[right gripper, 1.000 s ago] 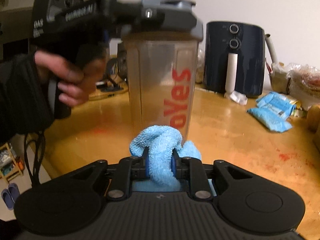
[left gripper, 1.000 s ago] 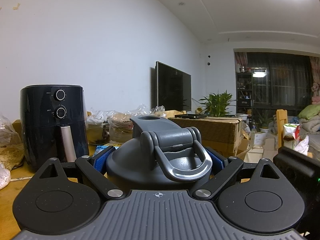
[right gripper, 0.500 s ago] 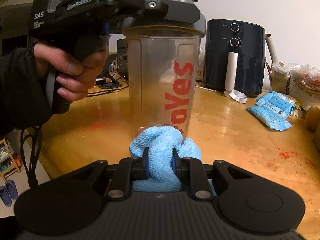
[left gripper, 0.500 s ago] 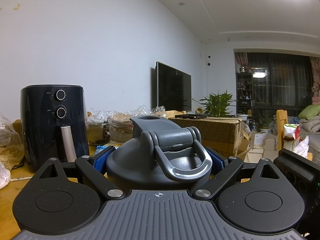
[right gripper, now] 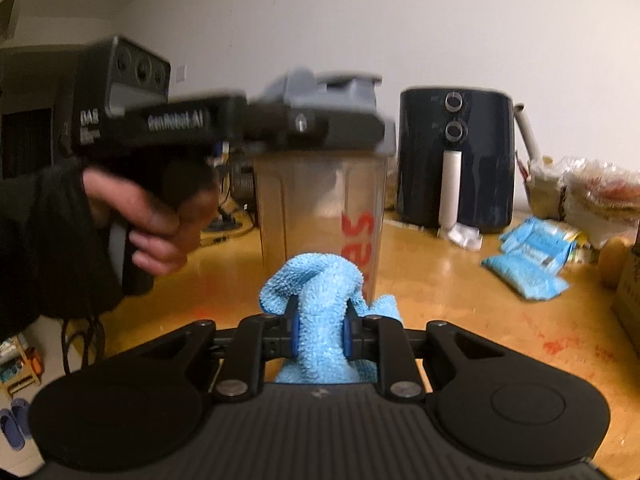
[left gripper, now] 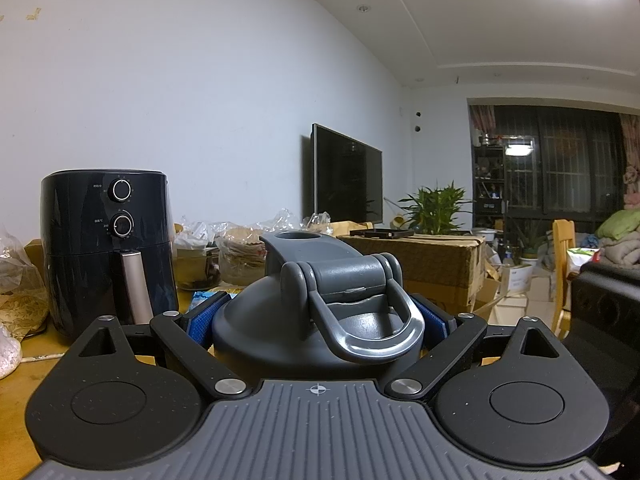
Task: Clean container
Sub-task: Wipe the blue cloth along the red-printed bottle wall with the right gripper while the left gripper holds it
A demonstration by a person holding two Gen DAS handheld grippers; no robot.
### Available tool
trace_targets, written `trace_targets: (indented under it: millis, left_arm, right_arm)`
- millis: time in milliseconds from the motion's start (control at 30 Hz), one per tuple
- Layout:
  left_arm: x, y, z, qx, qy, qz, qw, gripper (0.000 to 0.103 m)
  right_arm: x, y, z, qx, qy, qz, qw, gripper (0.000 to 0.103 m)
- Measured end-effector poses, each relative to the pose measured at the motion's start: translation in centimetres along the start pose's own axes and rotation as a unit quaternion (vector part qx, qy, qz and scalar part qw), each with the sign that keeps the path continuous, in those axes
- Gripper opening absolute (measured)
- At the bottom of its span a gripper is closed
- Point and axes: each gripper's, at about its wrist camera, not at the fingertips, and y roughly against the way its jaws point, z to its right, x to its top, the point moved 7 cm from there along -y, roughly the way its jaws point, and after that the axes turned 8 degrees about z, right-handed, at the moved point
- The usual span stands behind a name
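A clear shaker bottle [right gripper: 320,216] with red lettering and a grey flip lid [left gripper: 316,320] stands upright on the wooden table [right gripper: 460,304]. My left gripper [left gripper: 318,322] is shut on the lid, its blue pads on either side; in the right wrist view the left gripper [right gripper: 304,128] reaches in from the left, held by a hand [right gripper: 152,220]. My right gripper [right gripper: 319,334] is shut on a bunched light-blue cloth [right gripper: 320,304], which sits against the lower front of the bottle. The bottle's base is hidden behind the cloth.
A black air fryer [right gripper: 456,164] stands behind the bottle near the wall. Blue snack packets [right gripper: 528,260] and plastic bags [right gripper: 600,196] lie at the right. A cardboard box [left gripper: 432,268], television [left gripper: 344,178] and plant [left gripper: 436,208] are farther off.
The right gripper has risen with the cloth, which now sits higher against the bottle's front. The left gripper and the lid have stayed in place.
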Motion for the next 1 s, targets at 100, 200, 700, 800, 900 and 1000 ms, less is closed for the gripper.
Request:
trace_targets:
  millis: [100,200,700,800,900,1000]
  left_arm:
    - [0.0,0.0,0.0,0.000,0.000,0.000,1.0000,0.095]
    - [0.0,0.0,0.0,0.001,0.000,0.000,1.0000,0.095]
    - [-0.2,0.1,0.3,0.005,-0.002,0.000,1.0000,0.095]
    - [-0.3,0.2,0.3,0.006,-0.002,-0.001,1.0000,0.095]
    - [-0.1,0.1,0.3,0.009,-0.003,-0.004,0.9999,0.095]
    - [-0.3,0.1,0.3,0.013,-0.006,-0.005,0.9999,0.095]
  right_arm:
    - [1.1,0.4,-0.1,-0.003,0.000,0.019,1.000,0.014]
    - [2.2,0.9,-0.1,-0.004,0.000,0.040,0.999,0.014]
    - [4.0,2.2,-0.2,-0.005,-0.008,0.099,0.995,0.016]
    - [3.9,2.3,-0.3,-0.006,-0.009,0.098,0.995,0.016]
    - [3.7,2.5,-0.2,-0.008,-0.007,0.095,0.995,0.016]
    - [3.5,2.6,-0.1,-0.011,-0.008,0.091,0.996,0.018]
